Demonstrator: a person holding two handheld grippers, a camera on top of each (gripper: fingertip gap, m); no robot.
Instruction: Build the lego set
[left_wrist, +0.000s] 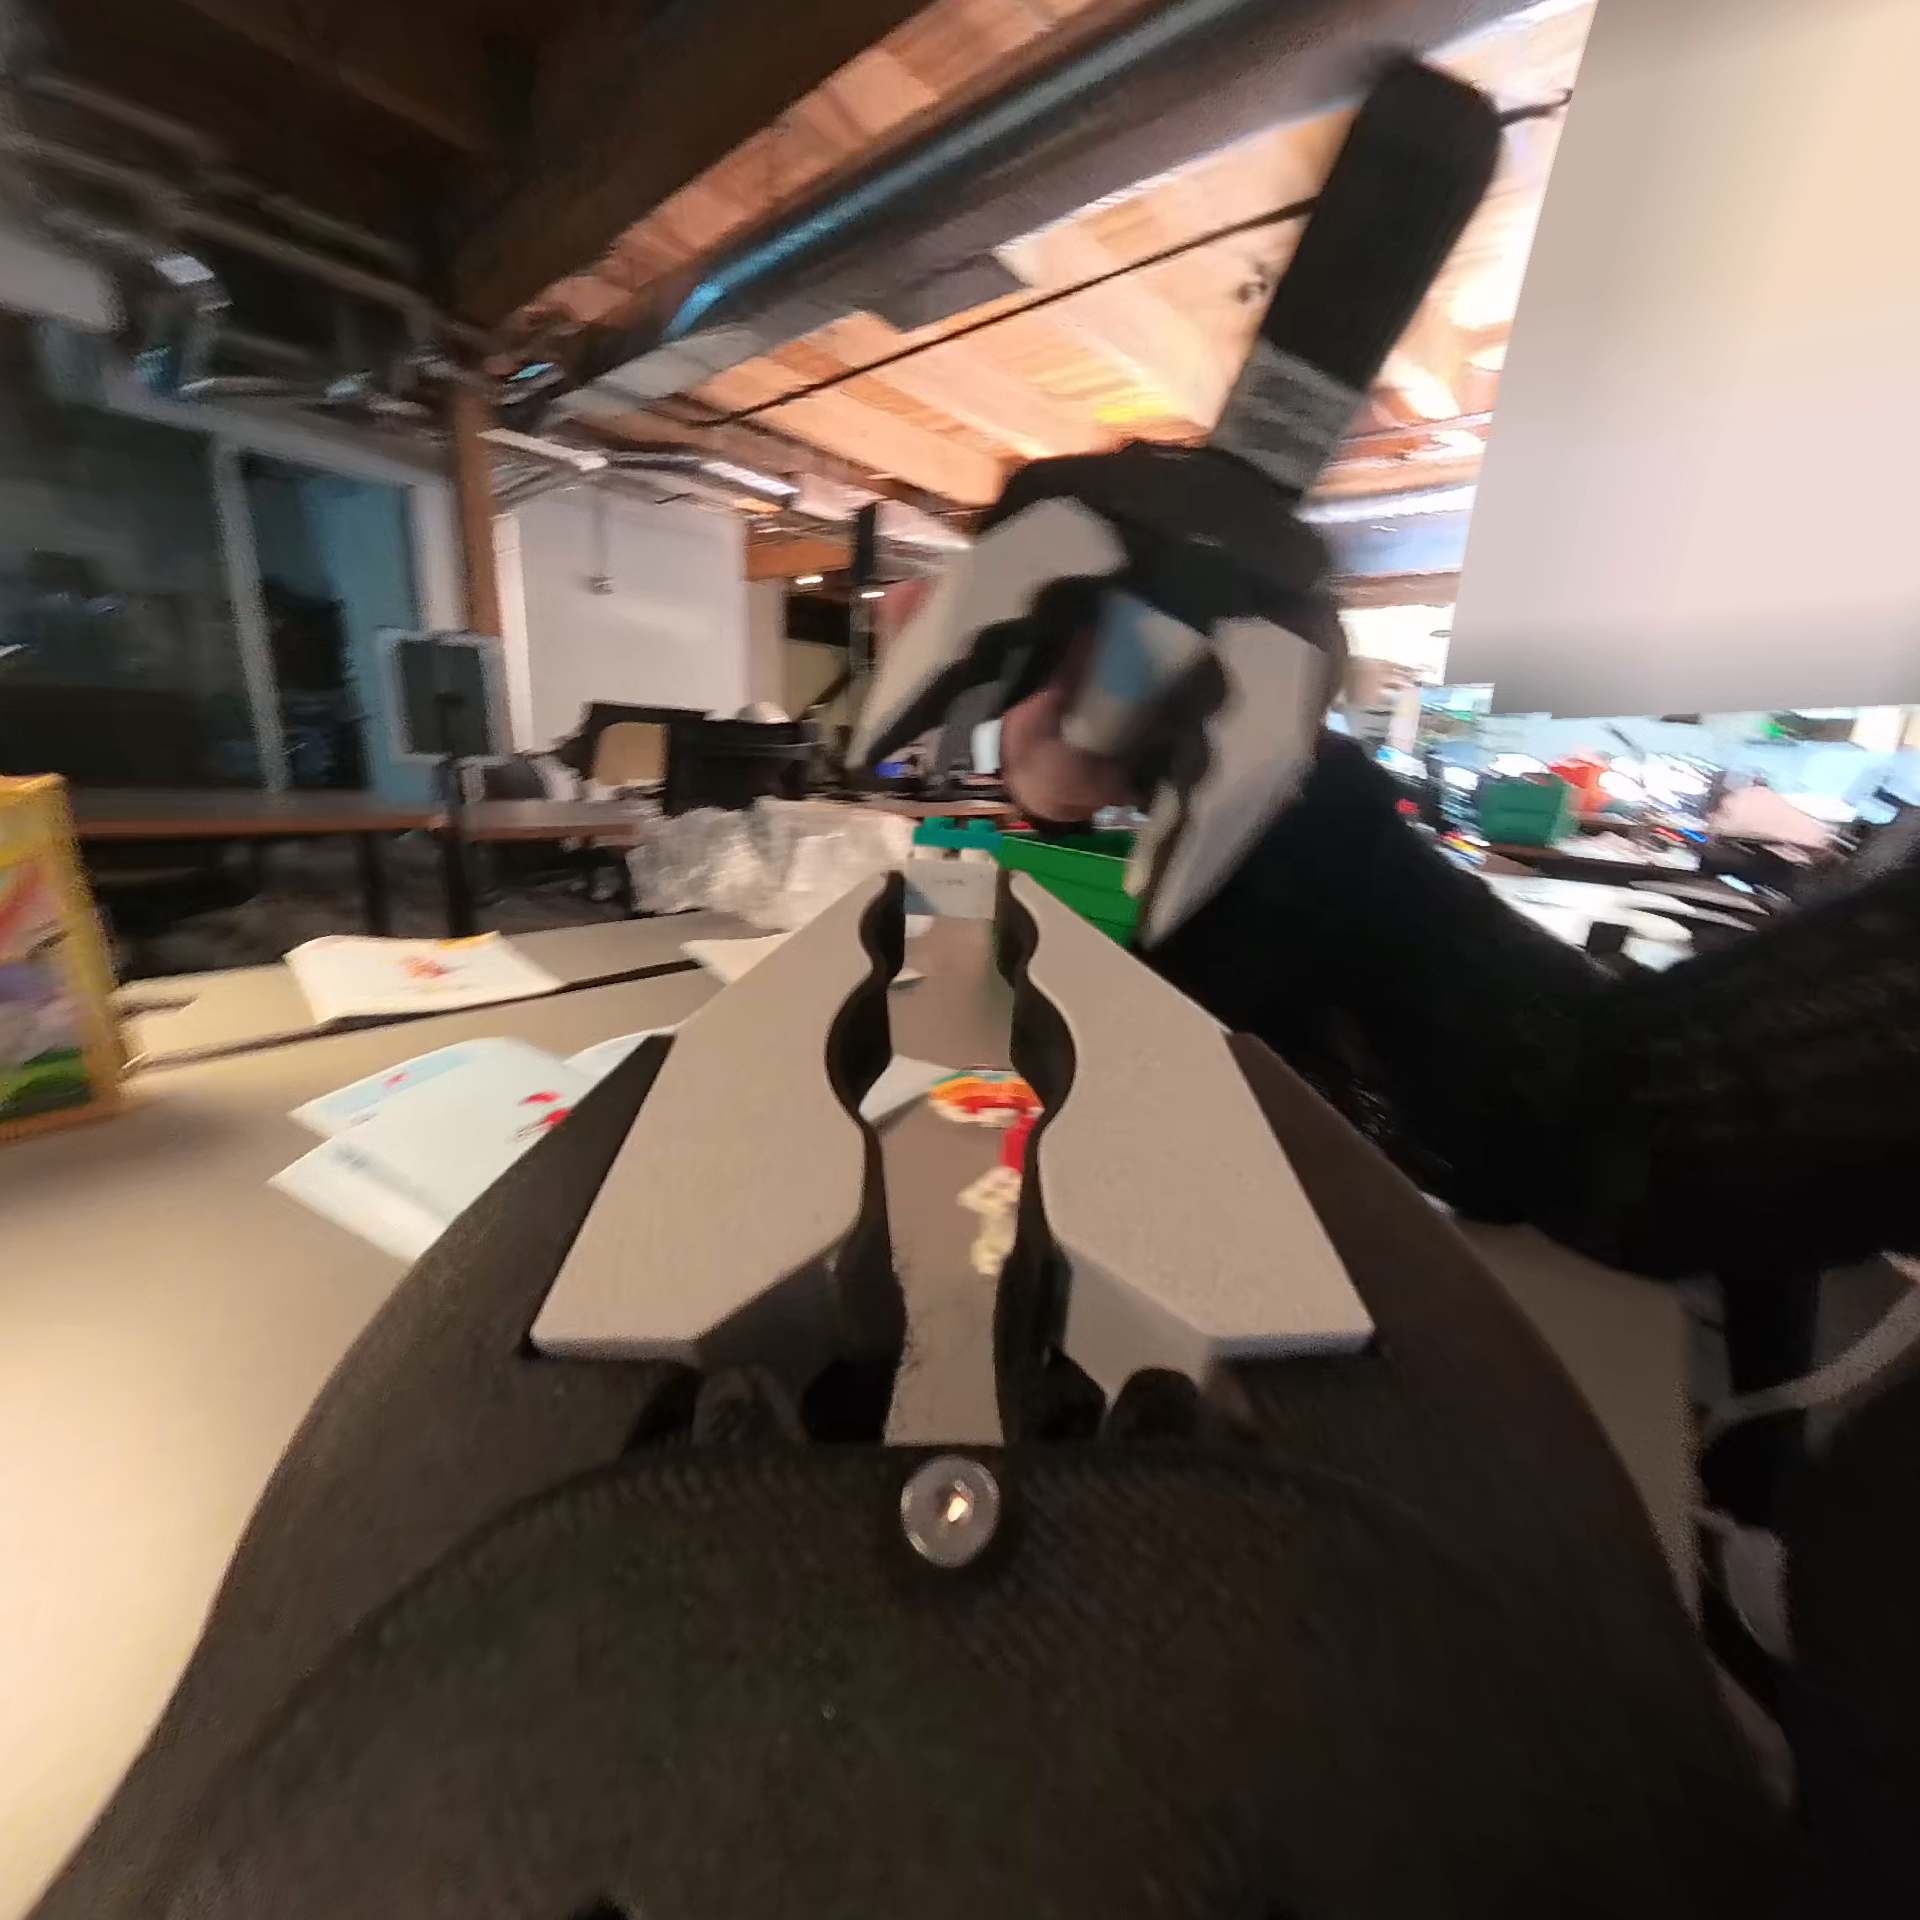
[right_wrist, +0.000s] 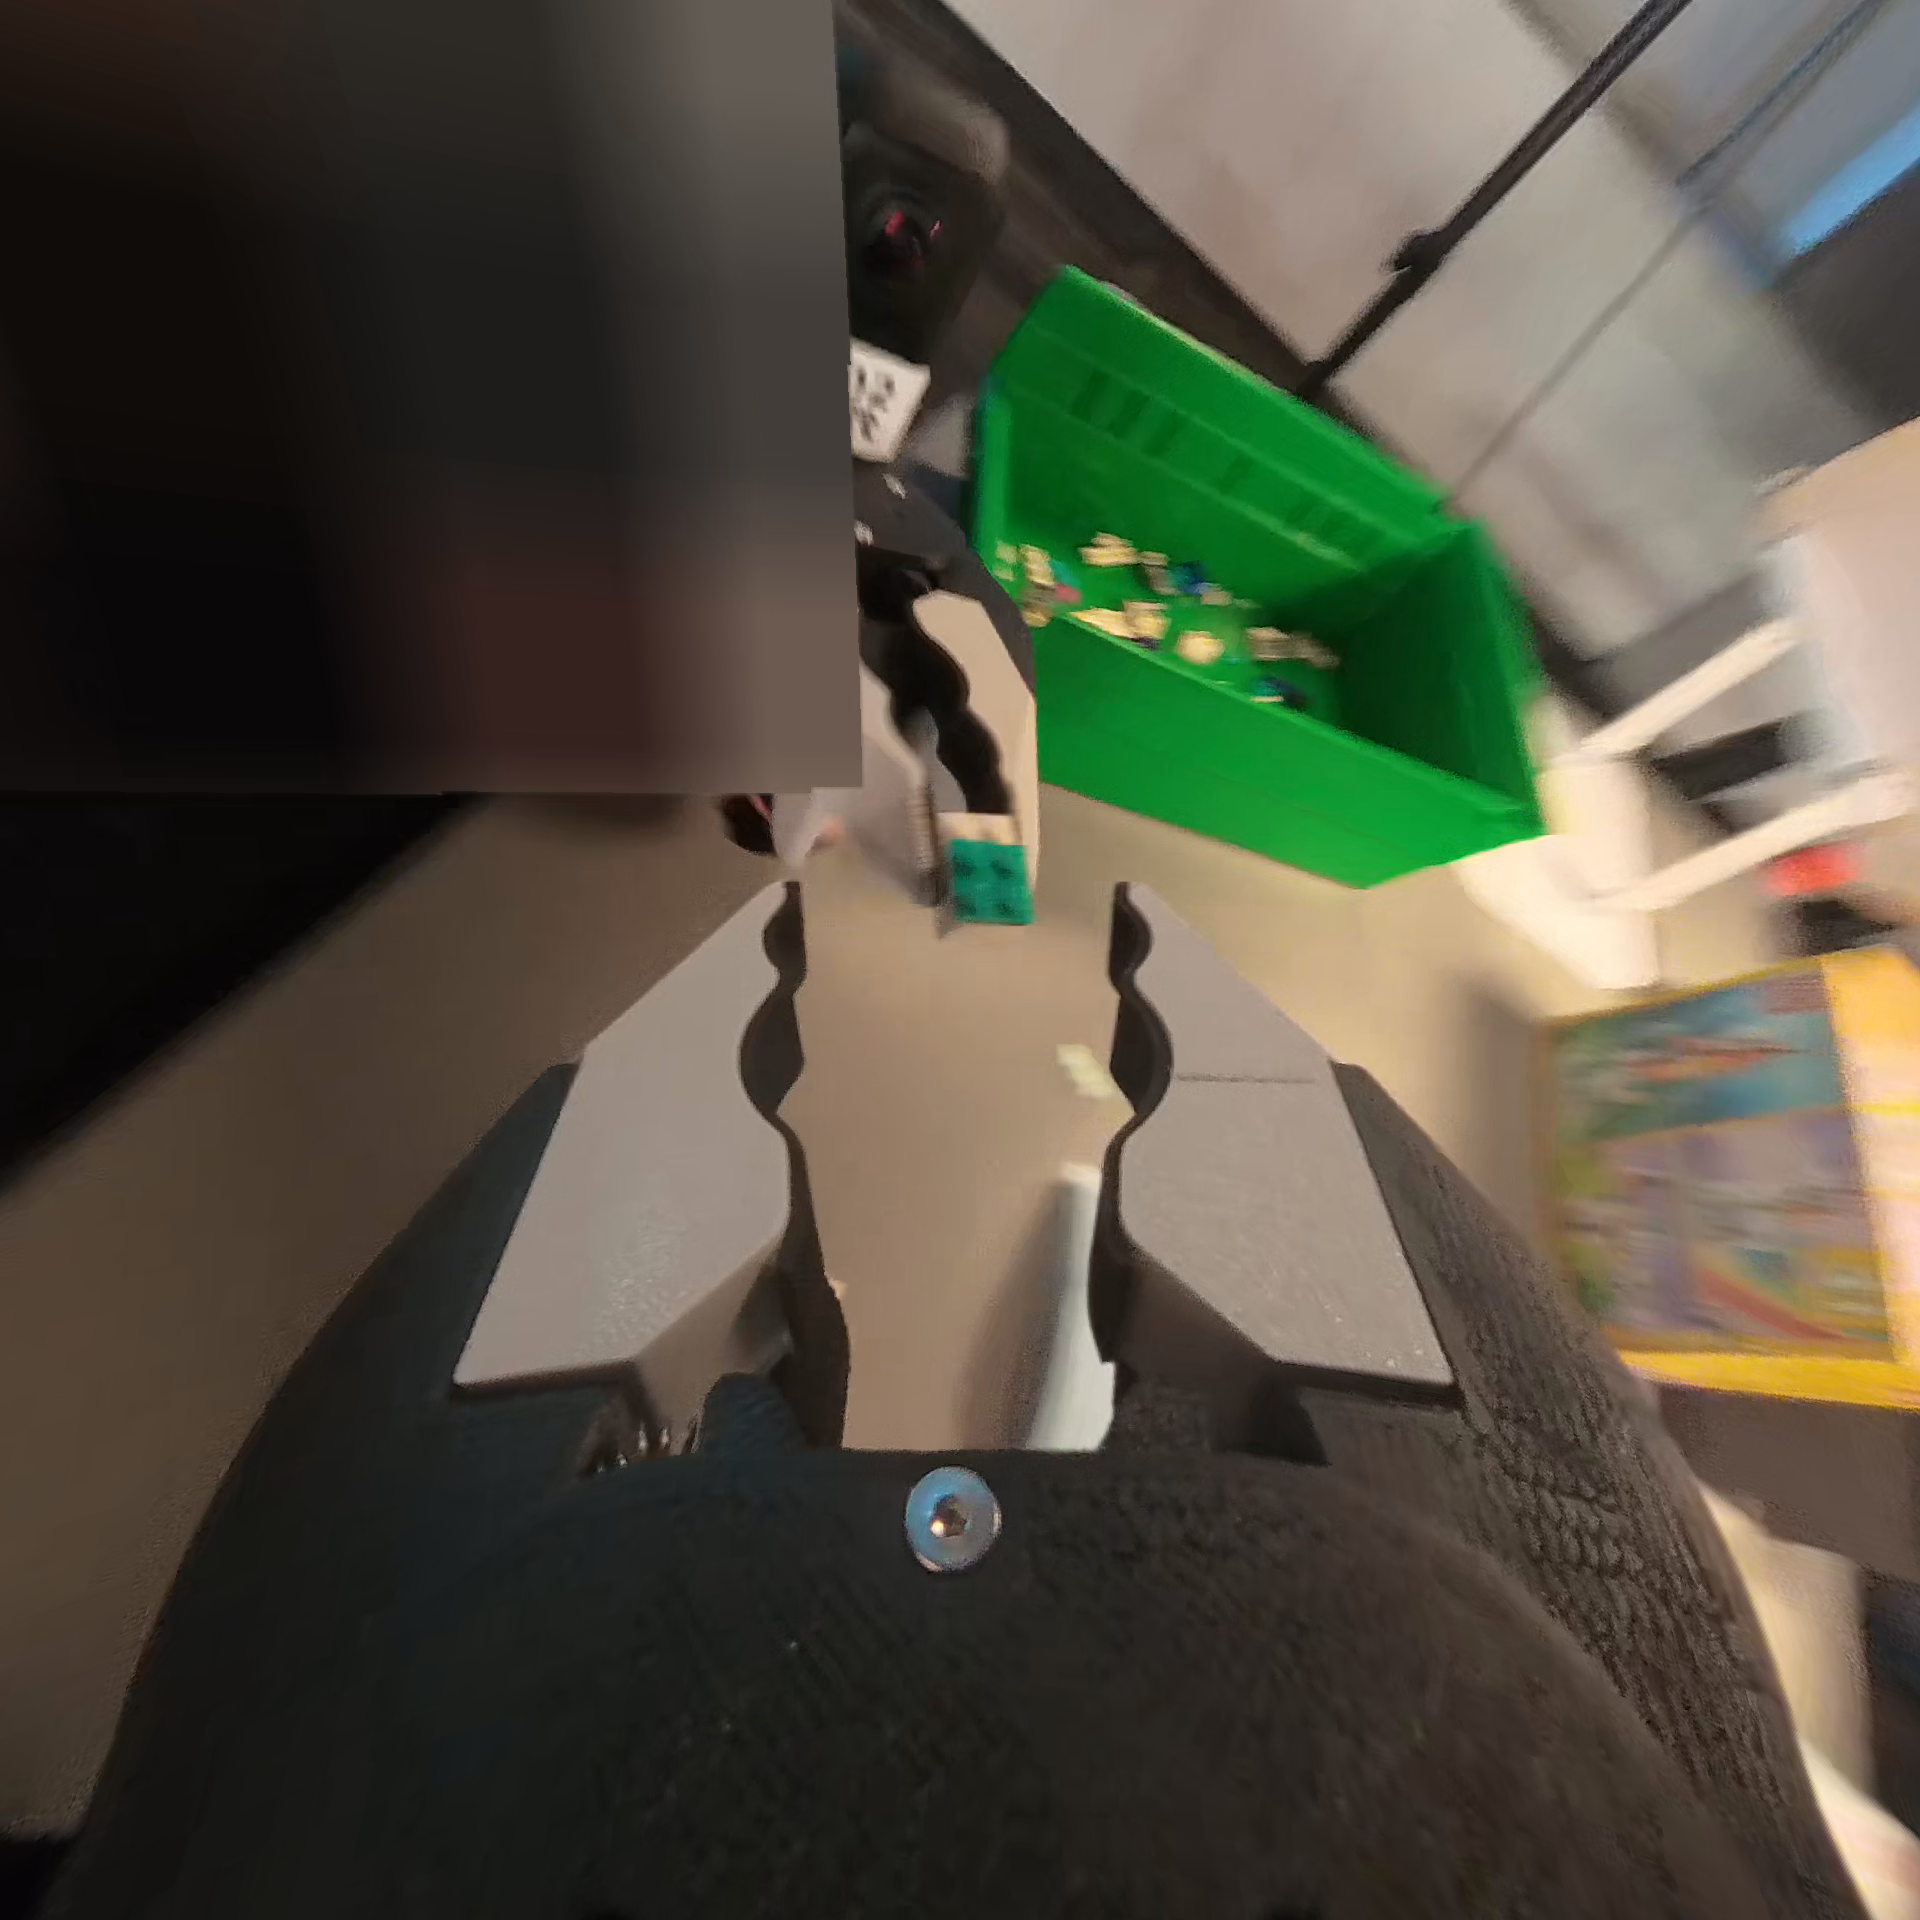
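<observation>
My left gripper is nearly shut on a small white and teal lego piece held at its fingertips. The right wrist view shows this gripper from the front, with the teal studded piece at its tips above the table. My right gripper is open and empty, pointing at the left one from a short way off. In the left wrist view it hangs tilted above and just right of the held piece. A small colourful lego build lies on the table under my left fingers.
A green bin holds several loose bricks and stands just behind the grippers. The yellow lego box is at the left table edge. Instruction booklets and plastic bags lie on the grey table. A black sleeve crosses the right.
</observation>
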